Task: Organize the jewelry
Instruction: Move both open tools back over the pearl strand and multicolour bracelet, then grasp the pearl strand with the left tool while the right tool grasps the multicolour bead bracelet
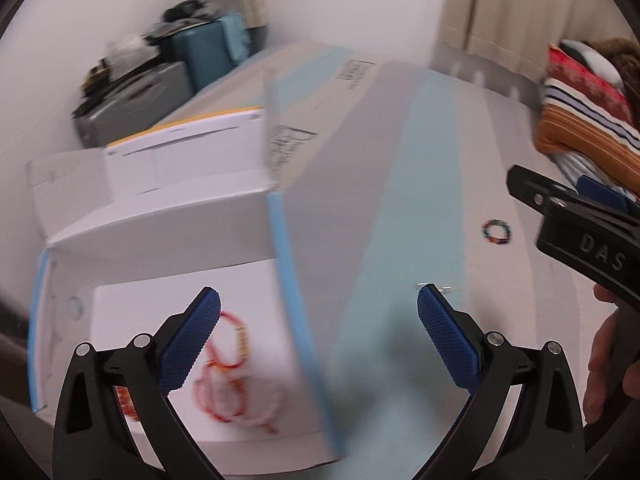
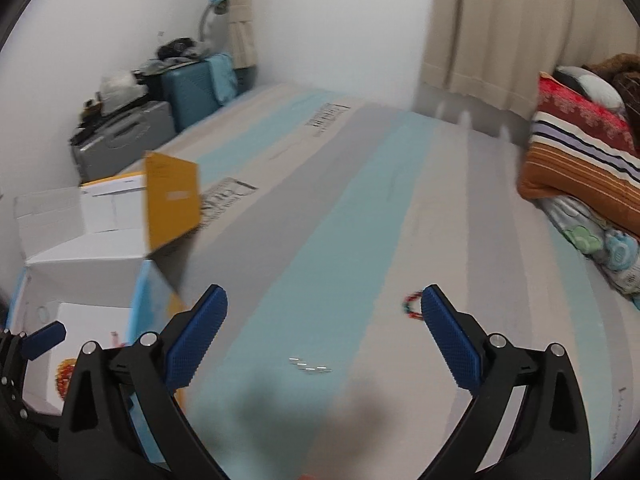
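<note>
An open white box with blue edges sits at the left of the striped surface; it also shows in the right wrist view. Several red and orange bead bracelets lie on its floor. My left gripper is open and empty above the box's right wall. A multicoloured bead bracelet lies on the surface to the right; in the right wrist view it lies just left of my right fingertip. A small silver piece lies between my right fingers. My right gripper is open and empty.
A yellow and white box stands behind the open box. Suitcases with clutter stand at the far left wall. Folded striped blankets lie at the right. Curtains hang behind.
</note>
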`<action>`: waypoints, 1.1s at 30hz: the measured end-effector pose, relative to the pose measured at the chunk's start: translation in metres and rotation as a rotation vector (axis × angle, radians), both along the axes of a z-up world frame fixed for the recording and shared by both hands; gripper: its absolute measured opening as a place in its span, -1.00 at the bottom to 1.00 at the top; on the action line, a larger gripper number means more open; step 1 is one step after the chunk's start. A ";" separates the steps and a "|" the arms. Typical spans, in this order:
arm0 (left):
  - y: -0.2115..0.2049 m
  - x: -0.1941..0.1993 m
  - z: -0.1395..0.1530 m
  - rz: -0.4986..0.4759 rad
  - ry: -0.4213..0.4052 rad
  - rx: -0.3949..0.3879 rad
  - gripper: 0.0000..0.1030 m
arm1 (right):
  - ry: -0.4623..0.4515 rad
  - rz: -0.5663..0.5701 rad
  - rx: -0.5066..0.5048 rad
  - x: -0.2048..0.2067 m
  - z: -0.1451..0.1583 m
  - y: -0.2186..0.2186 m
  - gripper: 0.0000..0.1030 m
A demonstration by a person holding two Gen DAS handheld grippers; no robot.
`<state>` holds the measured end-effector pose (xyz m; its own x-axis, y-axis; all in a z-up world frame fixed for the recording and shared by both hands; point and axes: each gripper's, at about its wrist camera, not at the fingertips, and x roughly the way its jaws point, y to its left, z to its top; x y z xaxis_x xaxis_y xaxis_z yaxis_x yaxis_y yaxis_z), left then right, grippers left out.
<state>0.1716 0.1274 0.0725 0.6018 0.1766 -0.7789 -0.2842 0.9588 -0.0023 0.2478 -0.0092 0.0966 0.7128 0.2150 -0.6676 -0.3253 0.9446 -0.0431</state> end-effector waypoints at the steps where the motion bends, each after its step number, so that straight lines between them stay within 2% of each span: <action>1: -0.008 0.006 -0.003 -0.014 0.003 -0.008 0.89 | 0.002 -0.017 0.000 0.005 -0.001 -0.010 0.82; 7: -0.043 0.043 -0.032 -0.079 0.032 -0.029 0.89 | 0.056 -0.067 -0.014 0.033 -0.020 -0.047 0.82; 12: -0.066 0.071 -0.068 -0.116 0.083 -0.040 0.89 | 0.110 -0.101 -0.010 0.062 -0.035 -0.075 0.82; 18: -0.079 0.095 -0.098 -0.154 0.125 -0.018 0.89 | 0.136 -0.100 -0.091 0.102 -0.055 -0.087 0.82; 22: -0.085 0.110 -0.110 -0.173 0.122 -0.021 0.89 | 0.200 -0.120 -0.037 0.131 -0.080 -0.103 0.82; 29: -0.095 0.127 -0.139 -0.179 0.145 0.009 0.88 | 0.321 -0.112 -0.049 0.169 -0.134 -0.112 0.82; 33: -0.091 0.130 -0.150 -0.171 0.159 0.002 0.88 | 0.338 -0.103 -0.058 0.183 -0.156 -0.109 0.82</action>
<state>0.3012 0.0367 -0.0777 0.4933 0.0838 -0.8658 -0.1140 0.9930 0.0311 0.4305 -0.1179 -0.0596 0.4660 0.1080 -0.8782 -0.2330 0.9725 -0.0040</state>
